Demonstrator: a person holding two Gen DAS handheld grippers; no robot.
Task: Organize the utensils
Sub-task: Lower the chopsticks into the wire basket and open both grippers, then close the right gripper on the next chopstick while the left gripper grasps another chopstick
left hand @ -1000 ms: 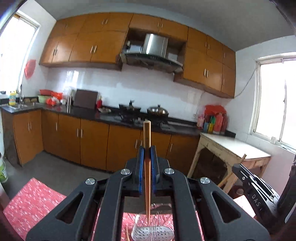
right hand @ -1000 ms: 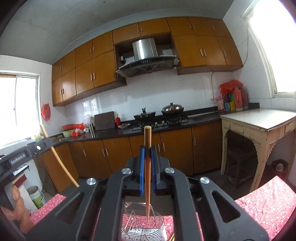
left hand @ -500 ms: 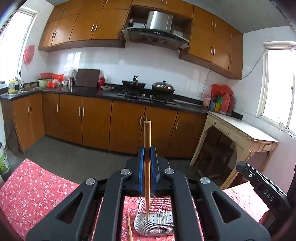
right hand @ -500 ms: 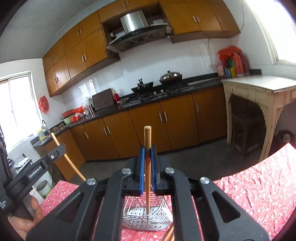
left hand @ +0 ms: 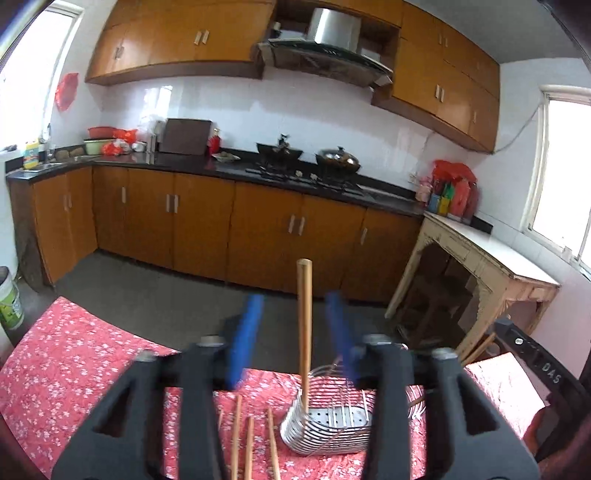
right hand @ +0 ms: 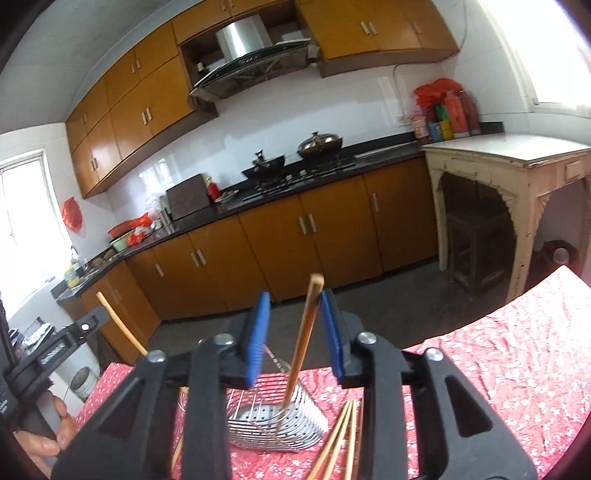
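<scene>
Chopsticks drop free in a home kitchen as both hand-held grippers stand with their blue pads spread apart above a wire utensil basket (left hand: 328,424) on a red floral tablecloth (left hand: 74,369). In the left wrist view, the left gripper (left hand: 295,332) is parted wide, its pads blurred, and a single wooden chopstick (left hand: 304,332) stands upright between them, touching neither pad, with its lower tip inside the basket's near end. Three or four more chopsticks (left hand: 251,443) lie loose on the cloth just left of the basket. In the right wrist view, the right gripper (right hand: 295,336) is likewise parted; a second chopstick (right hand: 303,339) leans rightward between its pads, its upper end close against the right pad, though contact cannot be told, and its lower tip sits inside the same basket (right hand: 273,424). A bundle of loose chopsticks (right hand: 340,439) lies on the cloth beside the basket's right end. At the left edge of that view the other gripper appears, with a chopstick (right hand: 118,321) slanting beside it and a person's fingers (right hand: 48,435) wrapped around its handle. Orange-brown cabinets (left hand: 199,221), a dark countertop and a steel range hood (left hand: 332,26) fill the background.
</scene>
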